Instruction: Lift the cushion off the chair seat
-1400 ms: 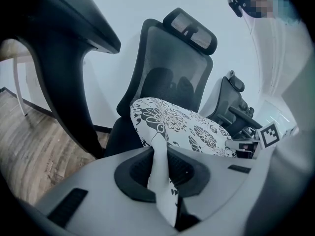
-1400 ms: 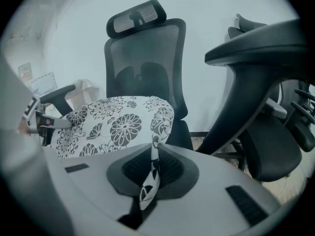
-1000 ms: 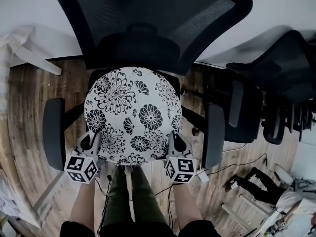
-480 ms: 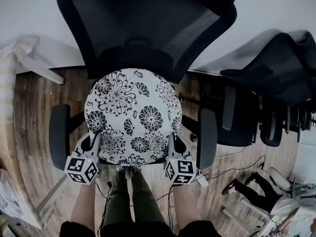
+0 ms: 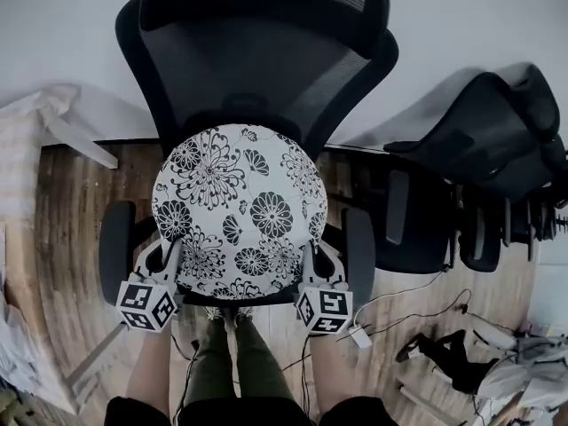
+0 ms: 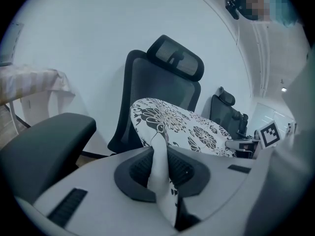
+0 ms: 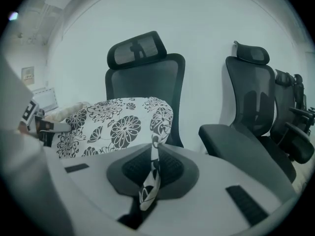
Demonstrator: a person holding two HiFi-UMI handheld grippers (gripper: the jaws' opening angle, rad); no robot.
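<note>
Left tongs (image 5: 167, 254) clamped tight on the left edge of the floral cushion (image 5: 238, 204), fabric pinched between the pads. Right tongs (image 5: 315, 256) clamped the same way on its right edge. Cushion is held over the seat of the black office chair (image 5: 257, 69), in front of the backrest, between the armrests. Second chair (image 5: 484, 145) to the right, wood floor (image 5: 62, 238) below.

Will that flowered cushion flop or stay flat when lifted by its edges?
Probably floppy at the rim: the cushion edge folds thin between both shut jaws. Its domed middle looks padded, so it may keep shape and feel light.
</note>
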